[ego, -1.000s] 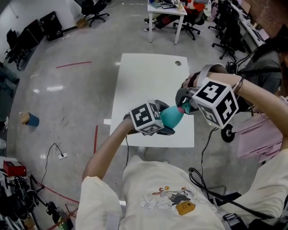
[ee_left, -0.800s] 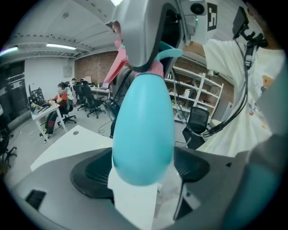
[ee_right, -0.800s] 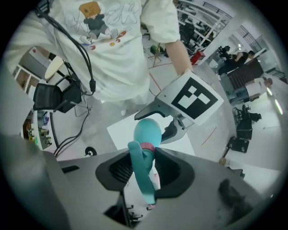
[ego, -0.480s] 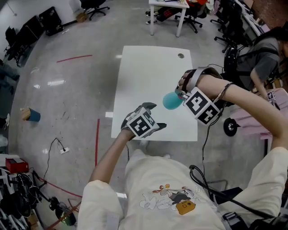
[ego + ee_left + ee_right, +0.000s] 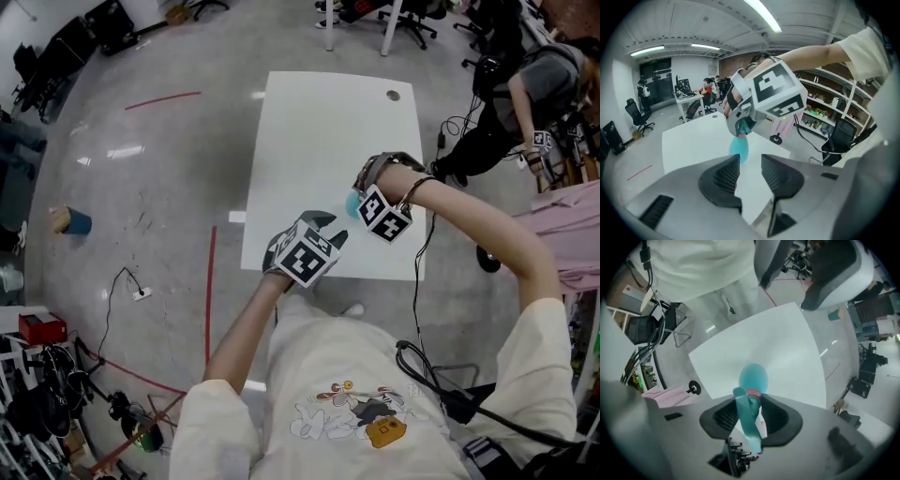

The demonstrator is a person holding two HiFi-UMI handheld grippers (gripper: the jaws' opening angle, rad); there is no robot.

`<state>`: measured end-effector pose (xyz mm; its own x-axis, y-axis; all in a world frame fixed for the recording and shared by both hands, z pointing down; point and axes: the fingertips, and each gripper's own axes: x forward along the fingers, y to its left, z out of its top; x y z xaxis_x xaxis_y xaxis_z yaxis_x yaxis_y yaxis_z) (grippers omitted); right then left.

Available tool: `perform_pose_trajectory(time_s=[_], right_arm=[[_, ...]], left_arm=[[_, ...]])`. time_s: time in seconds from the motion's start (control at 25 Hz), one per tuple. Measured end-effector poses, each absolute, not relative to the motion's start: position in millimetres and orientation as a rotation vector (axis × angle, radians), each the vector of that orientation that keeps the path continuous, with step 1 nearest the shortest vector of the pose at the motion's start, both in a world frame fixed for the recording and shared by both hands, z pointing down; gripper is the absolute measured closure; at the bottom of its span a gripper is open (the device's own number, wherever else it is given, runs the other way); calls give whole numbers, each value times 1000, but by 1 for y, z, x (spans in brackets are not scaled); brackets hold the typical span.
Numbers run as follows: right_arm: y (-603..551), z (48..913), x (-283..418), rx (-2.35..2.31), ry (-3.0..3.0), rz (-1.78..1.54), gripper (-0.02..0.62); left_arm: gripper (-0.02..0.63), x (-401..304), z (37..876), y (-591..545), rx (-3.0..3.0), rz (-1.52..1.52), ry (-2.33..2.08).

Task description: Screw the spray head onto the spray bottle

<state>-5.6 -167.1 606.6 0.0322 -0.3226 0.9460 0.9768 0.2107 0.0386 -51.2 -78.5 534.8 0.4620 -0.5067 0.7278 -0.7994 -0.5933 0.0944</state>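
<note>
1. the left gripper, up beside the teal spray bottle a second ago, now sits lower and apart from it at the near edge of the white table. its jaws have just been closing to a narrow gap, with nothing between them.
2. the right gripper has come down over the table's near right part with the bottle, jaws clamped on the teal spray head.
3. the bottle stands upright under the right gripper; whether its base touches the table cannot be told.
4. the left forearm reaches forward from the body, its gripper tilted down and aimed at the bottle. the right arm bends in from the right, its gripper pointing steeply down.
</note>
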Motion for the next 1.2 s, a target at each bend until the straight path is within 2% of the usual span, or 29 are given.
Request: perform_pose_trajectory(time_s=[0.4, 0.88, 1.08, 1.2], right_arm=[[-180, 667, -3, -849, -936, -1116, 465], [-167, 670, -12, -765, -1030, -1007, 459], [-162, 659, -14, -747, -1093, -955, 394], [-149, 639, -11, -751, -1169, -874, 377]], left_arm=[[465, -65, 559, -69, 2243, 932, -1055], [463, -66, 555, -68, 2266, 941, -1045], [464, -62, 555, -71, 2269, 959, -1031], [464, -58, 556, -70, 2273, 962, -1034]])
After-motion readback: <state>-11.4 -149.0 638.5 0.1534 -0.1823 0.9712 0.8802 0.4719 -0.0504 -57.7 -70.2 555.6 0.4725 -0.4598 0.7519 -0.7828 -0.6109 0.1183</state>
